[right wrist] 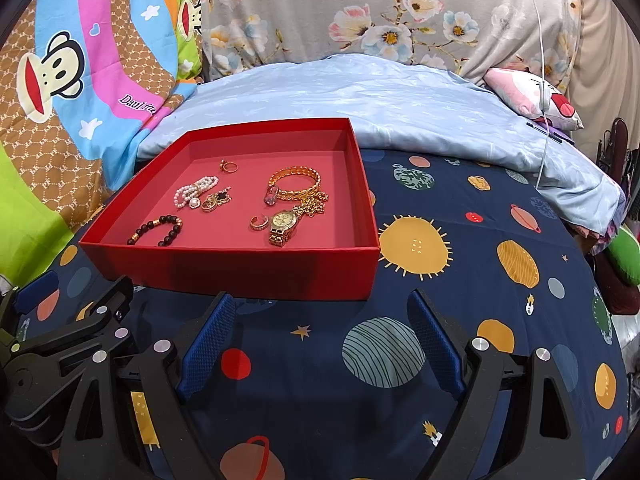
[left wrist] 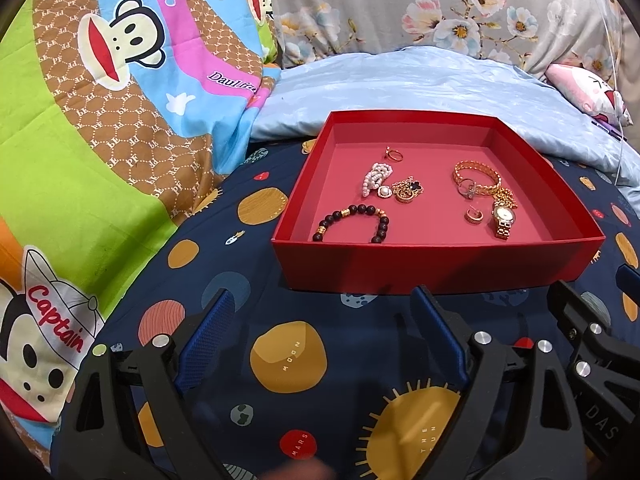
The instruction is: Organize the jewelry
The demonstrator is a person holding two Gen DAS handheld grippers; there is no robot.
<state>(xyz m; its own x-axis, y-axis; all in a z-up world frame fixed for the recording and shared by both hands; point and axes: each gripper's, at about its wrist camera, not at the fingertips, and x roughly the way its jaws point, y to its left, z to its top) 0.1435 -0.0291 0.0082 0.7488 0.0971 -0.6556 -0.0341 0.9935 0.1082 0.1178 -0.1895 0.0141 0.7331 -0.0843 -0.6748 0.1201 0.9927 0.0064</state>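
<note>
Jewelry lies gathered in the red box [right wrist: 240, 268] on the planet-print bedspread [right wrist: 460, 320]: beaded bracelet [right wrist: 158, 230], pearls [right wrist: 196, 192], gold bangle [right wrist: 294, 184], watch [right wrist: 282, 226]. Left gripper [left wrist: 322, 340] and right gripper [right wrist: 322, 340] hang spread, holding nothing, just short of its near wall, likely staged or finished.

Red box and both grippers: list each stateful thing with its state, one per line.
Red box: lidless, open top, resting on the planet-print bedspread.
Gold watch: lying on its side in the box, band closed.
Dark bead bracelet: lying flat near the box's front wall.
Gold bangle: lying flat.
Left gripper: open, empty, short of the box.
Right gripper: open, empty, short of the box.
</note>
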